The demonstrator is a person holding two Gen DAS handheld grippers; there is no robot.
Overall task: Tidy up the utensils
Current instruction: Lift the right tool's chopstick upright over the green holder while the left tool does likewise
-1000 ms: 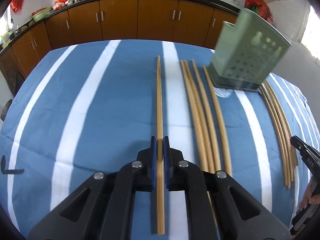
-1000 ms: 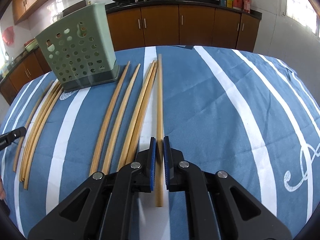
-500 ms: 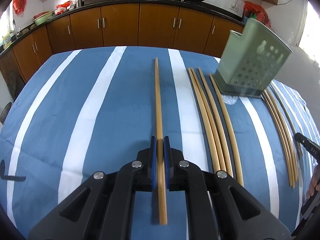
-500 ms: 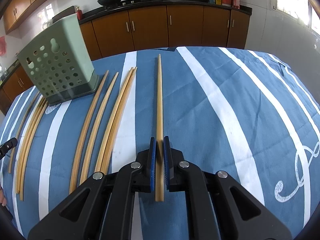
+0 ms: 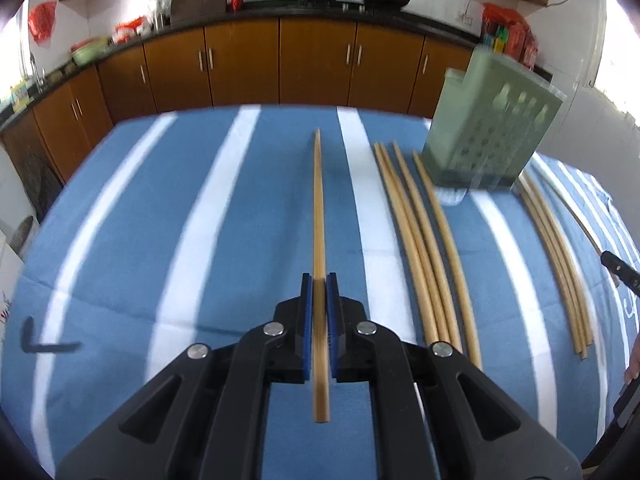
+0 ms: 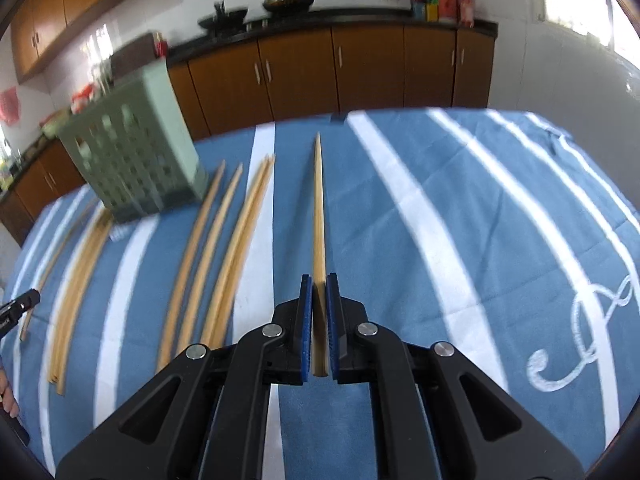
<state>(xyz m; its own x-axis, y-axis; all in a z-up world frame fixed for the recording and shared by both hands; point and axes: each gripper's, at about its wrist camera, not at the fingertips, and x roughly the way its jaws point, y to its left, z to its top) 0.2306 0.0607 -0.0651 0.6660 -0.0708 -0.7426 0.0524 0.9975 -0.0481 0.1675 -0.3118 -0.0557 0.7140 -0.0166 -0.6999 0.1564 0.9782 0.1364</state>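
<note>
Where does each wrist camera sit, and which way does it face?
Left wrist: behind the left gripper, shut on a chopstick, looking down-forward; holder to its right.
Right wrist: behind the right gripper, shut on another chopstick; holder to its left.
Shared: holder, striped cloth, loose chopsticks.

Bright window daylight, glare at corners, motion blur, fisheye-bent edges.

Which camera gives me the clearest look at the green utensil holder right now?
The left wrist view: the green utensil holder shows its perforated side and notched rim with only slight blur. The right wrist view also shows the whole holder, but smeared by motion.
</note>
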